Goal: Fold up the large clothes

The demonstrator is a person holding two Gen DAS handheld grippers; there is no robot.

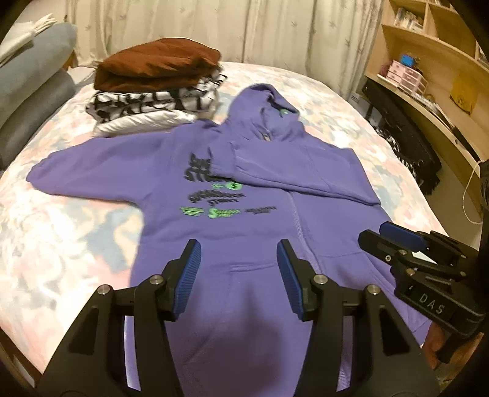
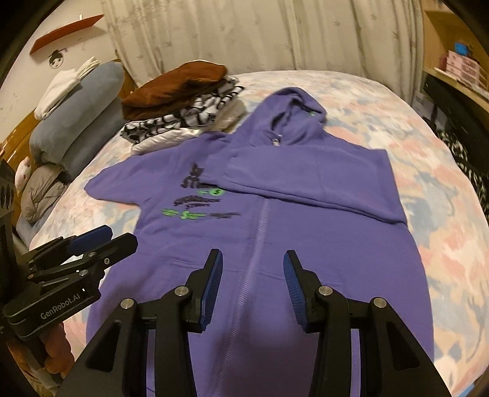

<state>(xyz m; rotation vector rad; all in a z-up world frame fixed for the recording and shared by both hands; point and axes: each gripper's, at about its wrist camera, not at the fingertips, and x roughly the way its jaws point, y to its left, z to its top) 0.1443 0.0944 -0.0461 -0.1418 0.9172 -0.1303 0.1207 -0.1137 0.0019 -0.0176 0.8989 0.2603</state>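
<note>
The left gripper is hovering over the lower front of the purple zip hoodie, its 2 blue-padded fingers standing apart with nothing between them. The right gripper is hanging just beside it, over the hoodie's zipper line, its jaws likewise parted and empty.

The hoodie is lying face up across the middle of the bed, hood pointing toward the far edge by the curtain. In both wrist views, the sleeve on the right is lying folded across the chest, partly covering the black and green print, while the sleeve on the left is stretching out flat toward that side edge.

A stack of folded clothes, brown on top of black-and-white and pale layers, is sitting near the far left corner, just beyond the outstretched sleeve.
</note>
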